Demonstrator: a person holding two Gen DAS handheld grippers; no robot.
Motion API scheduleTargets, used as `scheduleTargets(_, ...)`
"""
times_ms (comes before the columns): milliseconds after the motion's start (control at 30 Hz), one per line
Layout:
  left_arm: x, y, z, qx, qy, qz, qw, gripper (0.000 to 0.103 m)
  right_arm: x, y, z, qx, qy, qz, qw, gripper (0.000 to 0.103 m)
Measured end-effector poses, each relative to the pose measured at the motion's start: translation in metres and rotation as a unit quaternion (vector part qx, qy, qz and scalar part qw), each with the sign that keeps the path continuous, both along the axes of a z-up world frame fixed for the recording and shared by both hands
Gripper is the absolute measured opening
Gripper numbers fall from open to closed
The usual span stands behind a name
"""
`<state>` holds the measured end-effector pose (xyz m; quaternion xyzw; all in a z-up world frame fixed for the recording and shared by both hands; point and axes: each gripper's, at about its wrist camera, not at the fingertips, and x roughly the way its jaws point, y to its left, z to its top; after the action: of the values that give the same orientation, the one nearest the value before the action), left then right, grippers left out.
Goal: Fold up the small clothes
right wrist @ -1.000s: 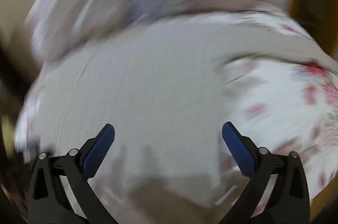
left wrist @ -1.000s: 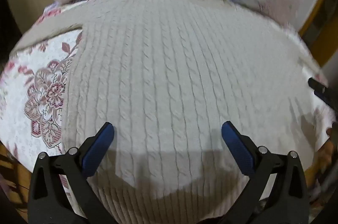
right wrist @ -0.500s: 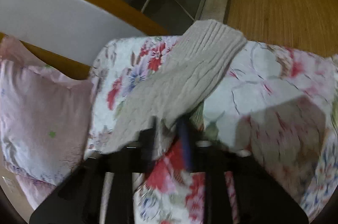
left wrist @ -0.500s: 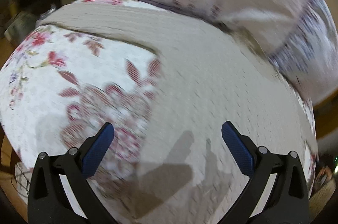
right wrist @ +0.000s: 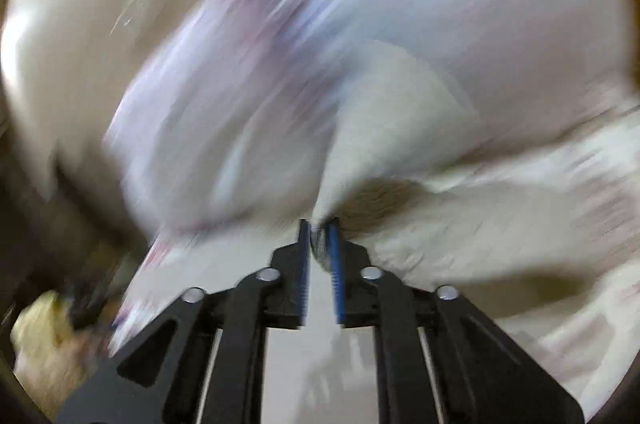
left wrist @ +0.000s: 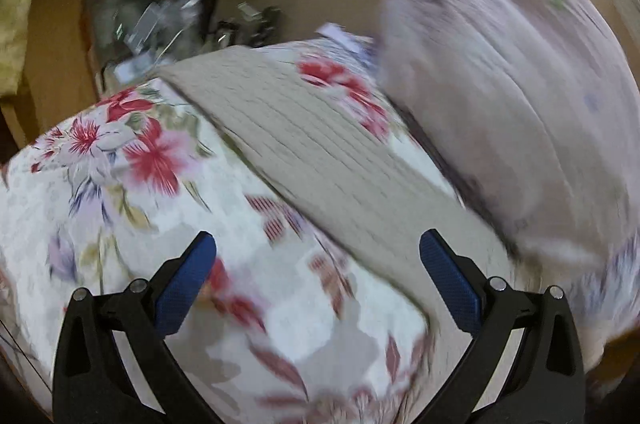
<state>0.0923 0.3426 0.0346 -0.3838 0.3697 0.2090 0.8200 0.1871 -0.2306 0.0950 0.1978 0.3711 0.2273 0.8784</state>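
A cream cable-knit sweater lies on a floral bedspread. In the left wrist view one sleeve (left wrist: 320, 152) stretches flat from the lower right toward the far left edge of the bed. My left gripper (left wrist: 318, 280) is open and empty, hovering over the bedspread (left wrist: 120, 192) just left of that sleeve. In the blurred right wrist view my right gripper (right wrist: 320, 236) is shut on a fold of the cream knit (right wrist: 384, 128), which rises from the jaws. The sweater body (right wrist: 500, 236) spreads to the right.
A pale pink and lilac pillow (left wrist: 520, 84) lies along the far side of the bed; it also fills the right wrist view (right wrist: 280, 64). Cluttered dark items (left wrist: 160, 16) and a wooden floor sit beyond the bed's far left edge.
My left gripper has swung left off the sweater body to the bedspread beside the sleeve. My right gripper has shut on the knit and is moving fast with it.
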Motion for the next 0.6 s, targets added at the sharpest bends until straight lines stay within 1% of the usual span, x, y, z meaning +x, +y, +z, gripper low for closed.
scheduleTargets(33,0.002,0.012,-0.004,-0.016,0.002,0.015,0.9998,0.101,-0.002,0.037,-0.013,-0.007,0.035,0.049,0.998,0.04)
scheduleTargets(67,0.002,0.022,-0.007,-0.028,0.0,0.028,0.9992,0.1,-0.008,0.073,-0.029,-0.017,0.066,0.092,0.993,0.041)
scheduleTargets(100,0.002,0.035,-0.01,-0.038,-0.003,0.048,0.9981,0.1,-0.015,0.088,-0.035,-0.019,0.075,0.106,0.991,0.043)
scheduleTargets(133,0.003,0.044,-0.011,-0.044,-0.007,0.057,0.9974,0.096,-0.02,0.097,-0.041,-0.016,0.082,0.117,0.99,0.044)
scheduleTargets(167,0.003,0.051,-0.013,-0.049,-0.012,0.062,0.9968,0.094,-0.028,0.101,-0.044,-0.016,0.086,0.123,0.989,0.048)
scheduleTargets(200,0.005,0.061,-0.014,-0.056,-0.015,0.066,0.9961,0.089,-0.033,0.1,-0.047,-0.024,0.091,0.122,0.988,0.053)
scheduleTargets(267,0.01,0.074,-0.014,-0.061,-0.018,0.071,0.9954,0.08,-0.032,0.085,-0.054,-0.041,0.109,0.093,0.989,0.055)
scheduleTargets(300,0.011,0.083,-0.014,-0.067,-0.024,0.074,0.9947,0.078,-0.033,0.076,-0.06,-0.04,0.117,0.078,0.989,0.055)
scheduleTargets(333,0.011,0.086,-0.014,-0.07,-0.025,0.077,0.9943,0.073,-0.035,0.063,-0.064,-0.038,0.127,0.054,0.99,0.056)
scheduleTargets(400,0.011,0.097,-0.014,-0.083,-0.032,0.091,0.9919,0.067,-0.04,0.044,-0.068,-0.032,0.139,0.019,0.99,0.058)
scheduleTargets(433,0.011,0.101,-0.014,-0.087,-0.034,0.097,0.9909,0.061,-0.042,0.038,-0.069,-0.03,0.142,0.007,0.989,0.058)
scheduleTargets(467,0.011,0.106,-0.015,-0.091,-0.033,0.104,0.9899,0.053,-0.044,0.034,-0.07,-0.031,0.144,-0.002,0.989,0.06)
scheduleTargets(500,0.014,0.116,-0.017,-0.095,-0.034,0.113,0.9884,0.05,-0.045,0.03,-0.07,-0.034,0.145,-0.007,0.989,0.061)
scheduleTargets(533,0.015,0.12,-0.017,-0.097,-0.033,0.119,0.9876,0.044,-0.046,0.031,-0.07,-0.035,0.145,-0.008,0.989,0.061)
scheduleTargets(600,0.017,0.127,-0.019,-0.092,-0.028,0.126,0.9874,0.028,-0.048,0.036,-0.069,-0.04,0.146,-0.003,0.989,0.062)
